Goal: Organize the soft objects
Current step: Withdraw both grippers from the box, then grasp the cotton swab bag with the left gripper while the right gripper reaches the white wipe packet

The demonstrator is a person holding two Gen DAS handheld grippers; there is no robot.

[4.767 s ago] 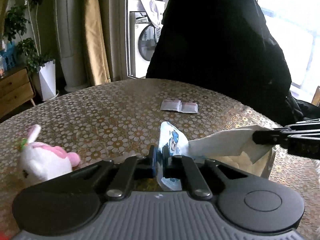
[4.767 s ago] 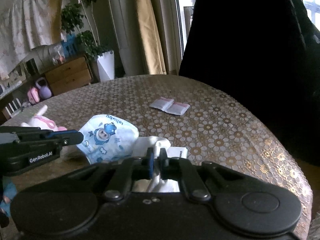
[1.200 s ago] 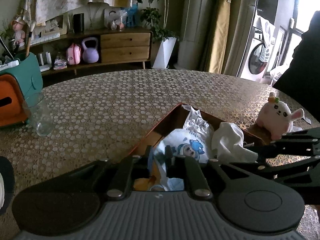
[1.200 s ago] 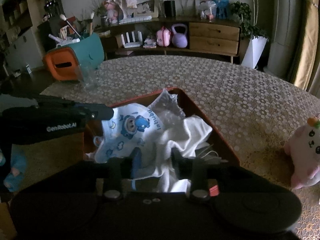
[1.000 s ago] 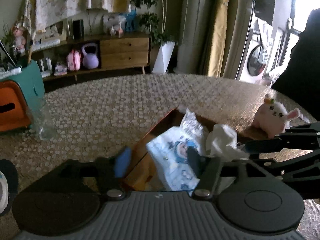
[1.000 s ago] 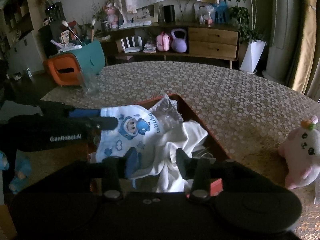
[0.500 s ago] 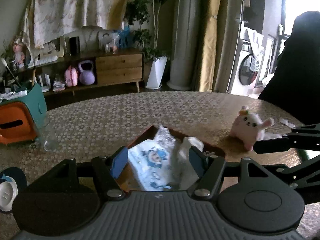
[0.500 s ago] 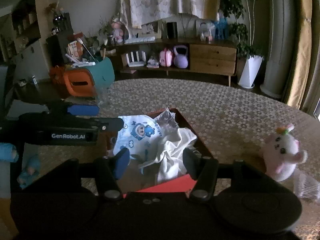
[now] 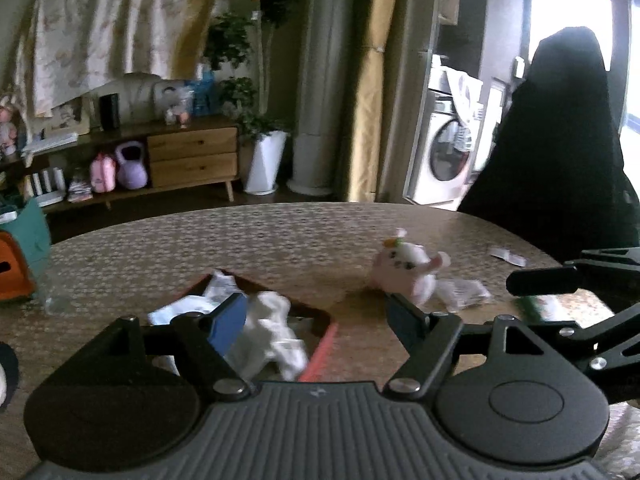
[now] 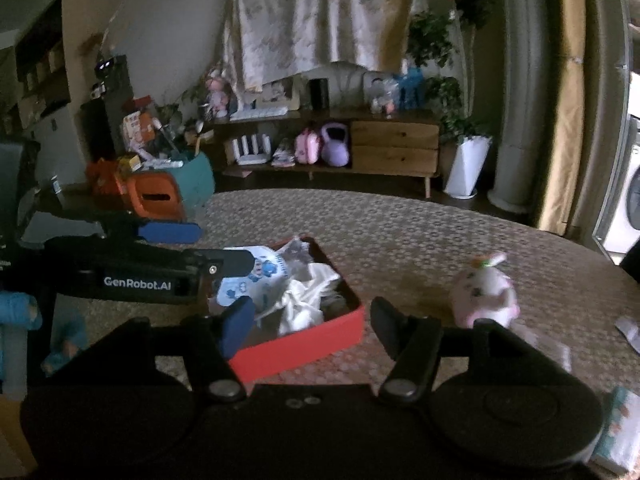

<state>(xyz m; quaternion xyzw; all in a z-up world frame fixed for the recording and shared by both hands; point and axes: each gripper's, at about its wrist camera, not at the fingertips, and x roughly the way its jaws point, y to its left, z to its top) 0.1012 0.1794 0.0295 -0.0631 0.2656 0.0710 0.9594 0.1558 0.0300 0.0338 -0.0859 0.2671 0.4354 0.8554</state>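
My left gripper (image 9: 314, 320) stands with its jaws spread and nothing between them — they have just been opening further. My right gripper (image 10: 310, 320) is the same: jaws apart, just widened, empty. I take the red box (image 10: 304, 346) on the patterned table (image 10: 400, 232) as my landmark. Inside it lie the blue-printed diaper (image 10: 256, 276) toward the box's left side and the white cloth (image 10: 304, 300) bunched beside it, touching it. The pink plush bunny (image 10: 482, 292) sits on the table to the right of the box, well apart from it — blurred in both views.
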